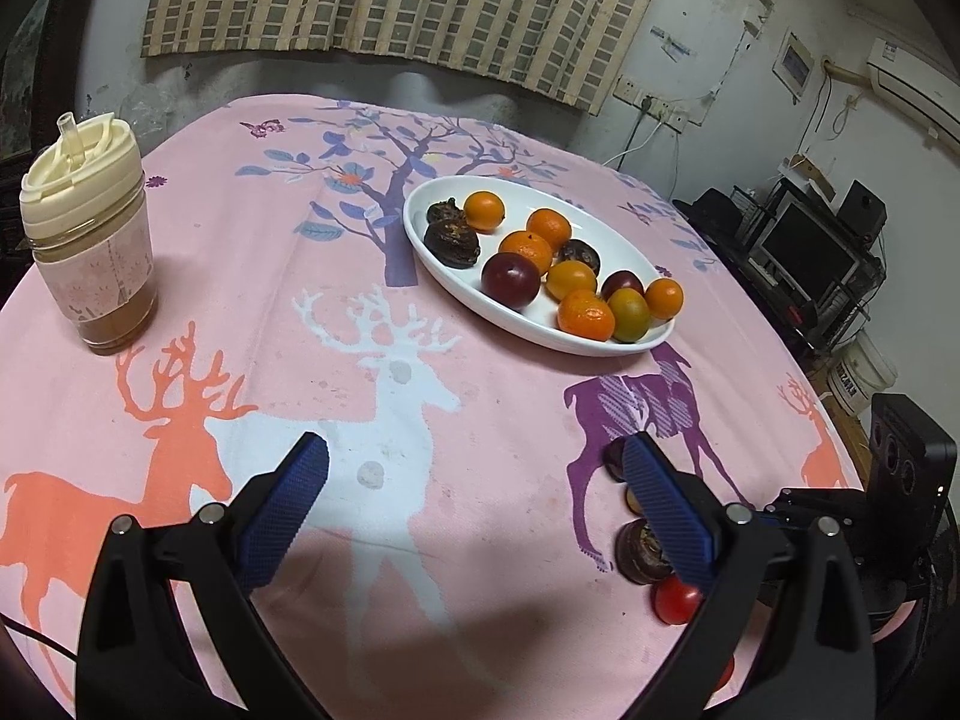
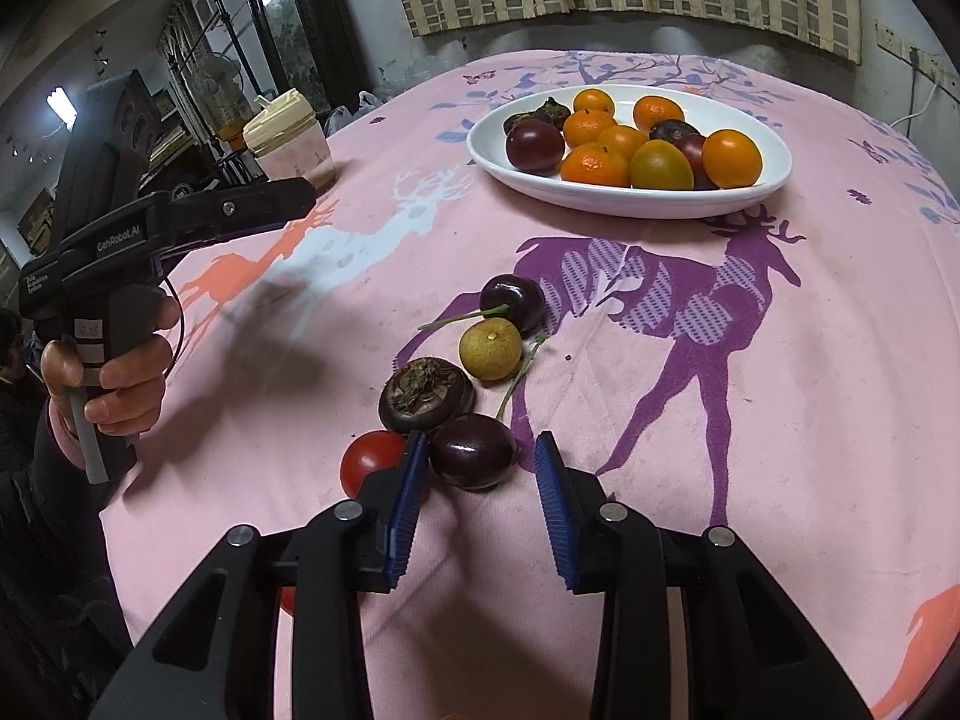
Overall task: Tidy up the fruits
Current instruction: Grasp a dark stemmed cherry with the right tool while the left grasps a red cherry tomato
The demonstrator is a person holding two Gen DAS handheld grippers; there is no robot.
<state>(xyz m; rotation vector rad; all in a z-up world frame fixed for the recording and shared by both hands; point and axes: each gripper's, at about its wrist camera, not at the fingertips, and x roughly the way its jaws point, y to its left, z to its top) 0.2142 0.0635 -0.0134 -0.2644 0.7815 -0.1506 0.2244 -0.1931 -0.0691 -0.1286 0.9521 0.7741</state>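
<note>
1. Fruit is lying in two groups on the pink deer-print tablecloth [image 2: 780,420]: most of it is already sitting in the white oval dish [image 2: 774,180] at the far side, while a loose cluster is waiting near the front edge.

2. Right gripper [image 2: 480,468] is hovering low over that cluster with its blue pads narrowed around a dark plum [image 2: 473,451]; the left pad is sitting at the plum's side, but a gap is showing on the right, so the plum is not yet being squeezed.

3. Around it are lying a red cherry tomato [image 2: 369,459], a dark brown water chestnut [image 2: 427,391], a yellow-green kumquat [image 2: 491,349] and a second dark plum [image 2: 511,302]; loose green stems are lying among them.

4. Left gripper [image 1: 474,462] is hanging over bare cloth with its fingers spread wide and holding nothing; a hand [image 2: 114,378] is gripping its handle.

5. Judging by this, the pick-up step is under way; the next move is calling for the pads to finish closing squarely on the plum without nudging the tomato or the chestnut, then a lift and carry to the dish.

6. White lettering "GenRobot.AI" is showing on the left gripper's body; a smaller label beside it is too small to read. A lidded drink cup [image 1: 90,240] is standing at the left.
</note>
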